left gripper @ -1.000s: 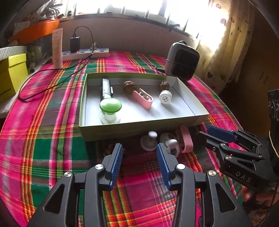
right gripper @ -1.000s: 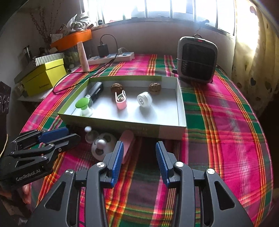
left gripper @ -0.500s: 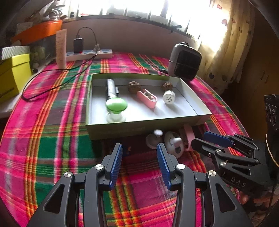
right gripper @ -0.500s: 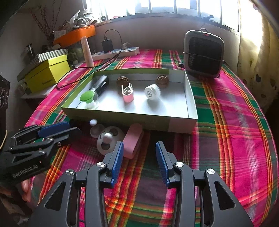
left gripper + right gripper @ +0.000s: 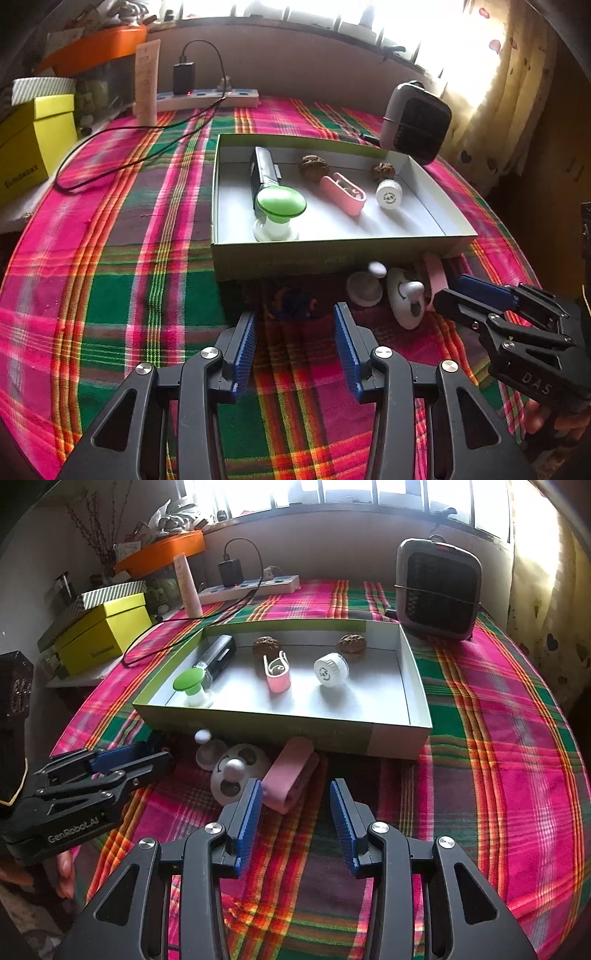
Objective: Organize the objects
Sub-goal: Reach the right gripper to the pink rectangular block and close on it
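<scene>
A shallow green box (image 5: 332,258) (image 5: 258,727) on the plaid table holds a green-capped white piece (image 5: 279,206), a black device (image 5: 262,170), a pink case (image 5: 343,192), a white cap (image 5: 388,194) and two walnuts (image 5: 313,166). In front of the box lie a small white knob piece (image 5: 207,749), a round white piece (image 5: 240,771), a pink case (image 5: 291,775) and a dark blue object (image 5: 293,302). My left gripper (image 5: 295,332) is open, just short of the dark blue object. My right gripper (image 5: 295,805) is open, close to the pink case.
A grey heater (image 5: 437,587) stands behind the box at right. A power strip with charger and cable (image 5: 251,585), a pink tube (image 5: 190,587), a yellow box (image 5: 99,631) and an orange tray (image 5: 162,552) are at back left.
Both grippers have shifted left and a little closer to the objects in front of the box. Both stay open. Nothing on the table has moved.
</scene>
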A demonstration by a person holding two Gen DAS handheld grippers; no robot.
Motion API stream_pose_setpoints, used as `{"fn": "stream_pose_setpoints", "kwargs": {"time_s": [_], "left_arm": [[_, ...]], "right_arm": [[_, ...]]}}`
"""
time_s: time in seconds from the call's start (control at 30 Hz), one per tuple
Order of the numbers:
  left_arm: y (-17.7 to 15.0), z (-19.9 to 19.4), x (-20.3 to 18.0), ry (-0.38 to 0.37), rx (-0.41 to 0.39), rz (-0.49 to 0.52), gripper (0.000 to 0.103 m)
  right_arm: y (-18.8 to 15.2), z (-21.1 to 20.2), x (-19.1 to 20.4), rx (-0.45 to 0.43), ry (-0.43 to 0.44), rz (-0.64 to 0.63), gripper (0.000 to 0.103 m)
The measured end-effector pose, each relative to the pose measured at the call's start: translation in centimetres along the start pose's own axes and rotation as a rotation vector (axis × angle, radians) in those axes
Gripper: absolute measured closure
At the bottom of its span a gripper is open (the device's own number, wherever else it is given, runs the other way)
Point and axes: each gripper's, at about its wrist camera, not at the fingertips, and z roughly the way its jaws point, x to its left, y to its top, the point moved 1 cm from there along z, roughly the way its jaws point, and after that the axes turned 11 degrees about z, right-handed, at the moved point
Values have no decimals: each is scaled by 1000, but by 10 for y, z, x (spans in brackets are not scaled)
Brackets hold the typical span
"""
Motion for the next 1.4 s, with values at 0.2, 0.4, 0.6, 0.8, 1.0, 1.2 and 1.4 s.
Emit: {"fn": "stream_pose_setpoints", "kwargs": {"time_s": [0.2,0.4,0.6,0.8,1.0,1.2,1.4], "left_arm": [[4,4,4,7,-7,-11,63],[6,5,5,7,-12,-12,63],[6,5,5,7,-13,-12,63],[7,5,6,3,-15,-15,63],[7,5,7,6,-14,-10,64],[7,6,6,8,-14,-4,64],[8,7,5,16,-11,8,63]], "right_arm": [[-1,7,3,17,-13,-8,63],[-2,7,-7,17,-45,6,63],[-3,6,-15,20,-70,15,63],[-6,0,-26,13,-98,26,63],[-4,2,-26,11,-103,19,63],[-2,8,-13,15,-83,-41,63],[2,14,-12,15,-84,-62,63]]}}
